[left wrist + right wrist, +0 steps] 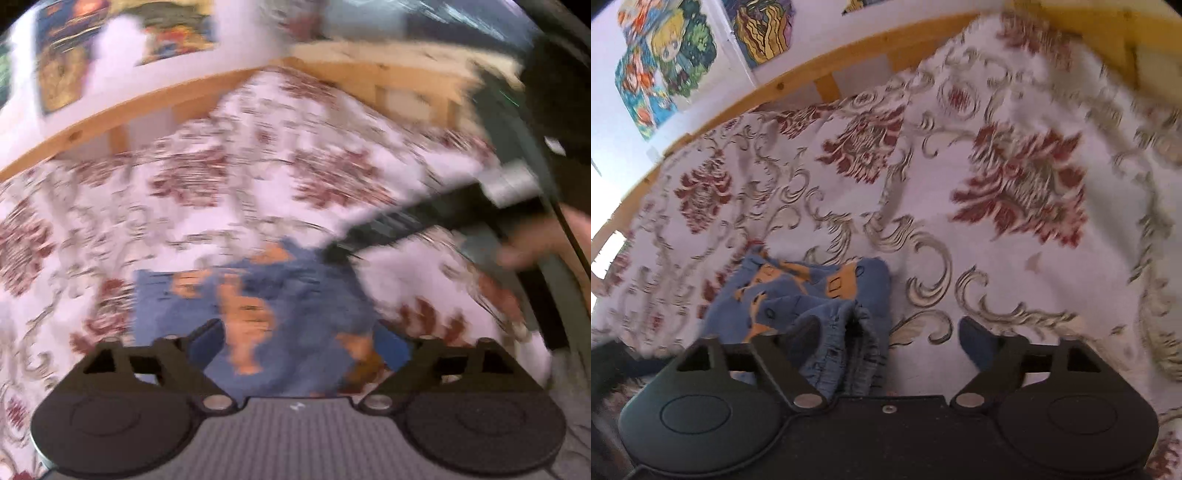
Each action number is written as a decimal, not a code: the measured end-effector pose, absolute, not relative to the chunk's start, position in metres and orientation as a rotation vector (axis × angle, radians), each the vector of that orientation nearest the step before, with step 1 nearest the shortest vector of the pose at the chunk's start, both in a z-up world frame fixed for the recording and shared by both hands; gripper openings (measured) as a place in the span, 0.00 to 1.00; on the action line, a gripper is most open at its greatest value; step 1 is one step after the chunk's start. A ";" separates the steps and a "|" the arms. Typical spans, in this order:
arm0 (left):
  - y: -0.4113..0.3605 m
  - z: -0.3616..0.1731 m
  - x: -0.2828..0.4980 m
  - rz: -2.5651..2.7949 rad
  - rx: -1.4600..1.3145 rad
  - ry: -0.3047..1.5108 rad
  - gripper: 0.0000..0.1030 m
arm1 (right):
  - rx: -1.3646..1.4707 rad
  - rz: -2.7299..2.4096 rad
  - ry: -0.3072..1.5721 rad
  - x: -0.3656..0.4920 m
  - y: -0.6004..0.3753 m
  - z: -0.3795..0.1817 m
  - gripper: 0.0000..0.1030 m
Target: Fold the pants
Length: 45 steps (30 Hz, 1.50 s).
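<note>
Small blue pants [812,295] with orange print lie bunched on a floral bedspread [960,184], soft, light and floppy, best pinched at the gathered waistband; both grippers' jaws spread wide, empty.

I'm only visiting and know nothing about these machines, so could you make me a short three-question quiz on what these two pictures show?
1. True or false: the pants are plain grey with no print.
2. What do the pants lie on? A) a bare wooden floor B) a floral bedspread C) a metal tray
3. In each wrist view, are that tool's own tongs, the left tongs and the right tongs, spread apart or closed together?

Key
1. False: they are blue with orange shapes.
2. B, a white spread with red flowers and a wooden frame behind it.
3. Spread apart in both, with the pants lying between the fingers.
</note>
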<state>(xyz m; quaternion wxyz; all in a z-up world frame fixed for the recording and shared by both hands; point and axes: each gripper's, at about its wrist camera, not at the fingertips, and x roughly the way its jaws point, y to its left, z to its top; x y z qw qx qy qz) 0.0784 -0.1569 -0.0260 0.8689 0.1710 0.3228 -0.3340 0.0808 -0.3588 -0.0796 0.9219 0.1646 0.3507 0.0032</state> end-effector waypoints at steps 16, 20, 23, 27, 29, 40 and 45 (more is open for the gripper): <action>-0.082 -0.092 0.185 -0.340 0.122 0.904 1.00 | -0.050 -0.172 0.802 0.054 -0.285 -0.108 0.99; -0.074 -0.077 0.183 -0.321 0.081 0.875 1.00 | -0.036 -0.171 0.703 0.041 -0.285 -0.094 0.99; -0.083 -0.061 0.176 -0.296 0.143 0.750 1.00 | -0.029 -0.169 0.583 0.037 -0.285 -0.083 0.99; -0.103 -0.062 0.186 -0.316 0.217 0.730 1.00 | -0.026 -0.222 0.503 0.053 -0.285 -0.082 0.99; -0.109 -0.069 0.190 -0.314 0.239 0.736 1.00 | -0.057 -0.255 0.521 0.067 -0.284 -0.088 0.99; -0.103 -0.087 0.209 -0.315 0.147 0.818 1.00 | -0.056 -0.299 0.607 0.078 -0.292 -0.107 0.99; -0.102 -0.086 0.210 -0.315 0.138 0.825 1.00 | -0.045 -0.297 0.596 0.075 -0.293 -0.105 0.99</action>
